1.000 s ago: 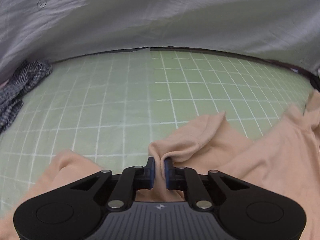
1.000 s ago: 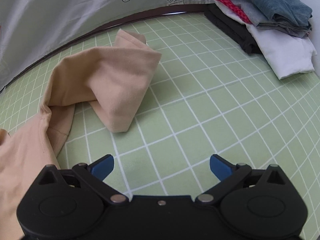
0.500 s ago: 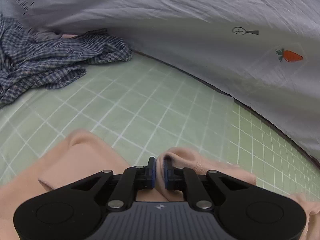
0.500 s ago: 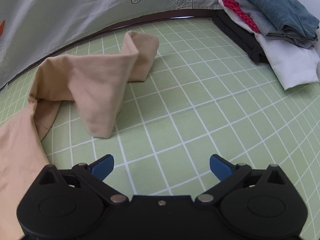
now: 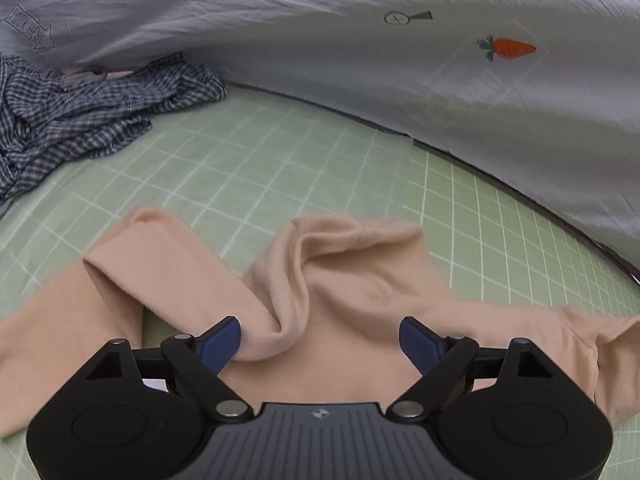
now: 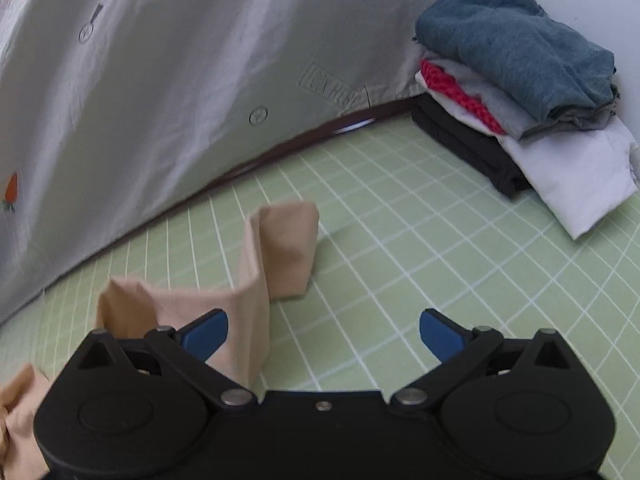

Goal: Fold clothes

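A peach garment lies crumpled on the green grid mat. My left gripper is open, its blue pads either side of a bunched fold; the left fingertip touches the cloth. In the right wrist view the same peach garment stands in ridged folds ahead and to the left. My right gripper is open and empty just above the mat, its left fingertip beside a fold.
A crumpled blue checked shirt lies at the far left. A stack of folded clothes sits at the far right. A grey printed sheet rises behind the mat's back edge.
My left gripper has opened and let go of the peach fold, which dropped onto the mat. My right gripper has moved left and closer to the garment, staying open.
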Available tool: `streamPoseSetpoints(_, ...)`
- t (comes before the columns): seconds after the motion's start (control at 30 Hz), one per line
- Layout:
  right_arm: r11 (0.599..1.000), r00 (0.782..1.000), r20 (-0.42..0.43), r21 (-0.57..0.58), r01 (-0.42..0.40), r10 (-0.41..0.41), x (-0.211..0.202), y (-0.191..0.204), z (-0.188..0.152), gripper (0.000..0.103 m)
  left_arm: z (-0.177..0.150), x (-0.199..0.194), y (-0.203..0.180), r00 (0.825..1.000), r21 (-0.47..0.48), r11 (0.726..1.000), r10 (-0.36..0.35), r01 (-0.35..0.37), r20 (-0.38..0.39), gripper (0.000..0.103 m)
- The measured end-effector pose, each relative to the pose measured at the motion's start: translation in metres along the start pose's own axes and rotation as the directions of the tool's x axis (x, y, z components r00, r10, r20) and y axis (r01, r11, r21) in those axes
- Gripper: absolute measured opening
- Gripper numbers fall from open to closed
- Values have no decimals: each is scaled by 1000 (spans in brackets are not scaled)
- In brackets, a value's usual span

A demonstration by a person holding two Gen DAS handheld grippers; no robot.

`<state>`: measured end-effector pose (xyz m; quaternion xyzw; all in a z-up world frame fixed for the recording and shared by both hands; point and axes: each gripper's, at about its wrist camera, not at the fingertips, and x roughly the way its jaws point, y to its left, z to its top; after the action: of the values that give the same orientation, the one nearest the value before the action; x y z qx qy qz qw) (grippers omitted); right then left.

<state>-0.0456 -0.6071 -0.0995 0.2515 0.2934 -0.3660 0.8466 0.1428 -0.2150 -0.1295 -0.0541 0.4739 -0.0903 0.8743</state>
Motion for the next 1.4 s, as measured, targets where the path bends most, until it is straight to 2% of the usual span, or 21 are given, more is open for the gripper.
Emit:
streamPoseSetpoints(0.17,997,998,-9,36,-62,62,33,10,23,101,-25,3,-11,994,-25,999,-37,34,-106,87)
streamPoseSetpoints(0.27,989,990,-61,83,-126,131,57,12,24,88,-35,-2,-17,990,-15,999,-51,50,-132,87)
streamPoseSetpoints(0.3,985,986,-70,89,-146,153,59,11,20,75,-37,-4,-19,989,-1,999,-53,53,-141,87)
streamPoseSetpoints(0.33,982,982,-70,89,-167,173,59,10,15,49,-39,-6,-21,987,13,998,-53,56,-149,87)
streamPoseSetpoints(0.37,978,979,-70,89,-188,194,59,9,11,30,-40,-8,-23,987,21,998,-53,57,-150,87)
streamPoseSetpoints(0.4,974,974,-70,89,-208,215,59,8,6,5,-41,-11,-24,987,29,998,-53,58,-151,87)
streamPoseSetpoints(0.43,969,970,-70,89,-229,235,59,7,1,4,-42,-15,-24,988,34,998,-54,60,-143,87)
streamPoseSetpoints(0.53,972,972,21,18,-233,232,20,-2,-9,4,-43,-24,-26,990,52,996,-62,69,-125,87)
streamPoseSetpoints(0.6,980,975,99,-16,-199,200,-19,-4,-18,4,-44,-28,-28,990,64,995,-64,72,-123,87)
streamPoseSetpoints(0.7,993,984,134,-12,-114,115,-58,-15,-45,5,-49,-31,-32,988,88,993,-68,80,-138,87)
streamPoseSetpoints(0.77,998,997,42,14,-68,68,-58,-29,-69,8,-55,-35,-36,986,112,989,-77,94,-147,87)
streamPoseSetpoints(0.83,997,997,-69,66,-32,36,-54,-46,-92,25,-61,-39,-41,984,136,985,-86,108,-157,87)
streamPoseSetpoints(0.87,992,994,-102,125,-29,42,-54,-56,-100,27,-66,-43,-44,982,155,981,-94,119,-162,87)
streamPoseSetpoints(0.93,978,991,-118,207,-32,57,-57,-70,-108,44,-76,-49,-47,980,184,974,-102,134,-173,87)
streamPoseSetpoints(1.07,955,994,-97,297,-20,51,-62,-93,-109,57,-98,-62,-49,976,209,968,-99,140,-195,87)
streamPoseSetpoints(1.13,952,995,-101,305,18,13,-62,-104,-108,66,-107,-72,-47,978,202,971,-90,128,-189,87)
streamPoseSetpoints(1.23,967,993,-108,244,69,-44,-58,-113,-104,75,-118,-87,-44,983,168,981,-67,95,-169,87)
streamPoseSetpoints(1.3,970,993,-116,235,53,-26,-53,-120,-102,76,-127,-97,-41,986,138,988,-46,68,-157,87)
streamPoseSetpoints(1.37,973,992,-122,231,5,24,-46,-128,-99,73,-139,-105,-40,987,108,994,-14,32,-160,87)
streamPoseSetpoints(1.4,978,992,-120,209,-24,49,-44,-130,-97,55,-146,-108,-41,987,99,995,0,17,-163,87)
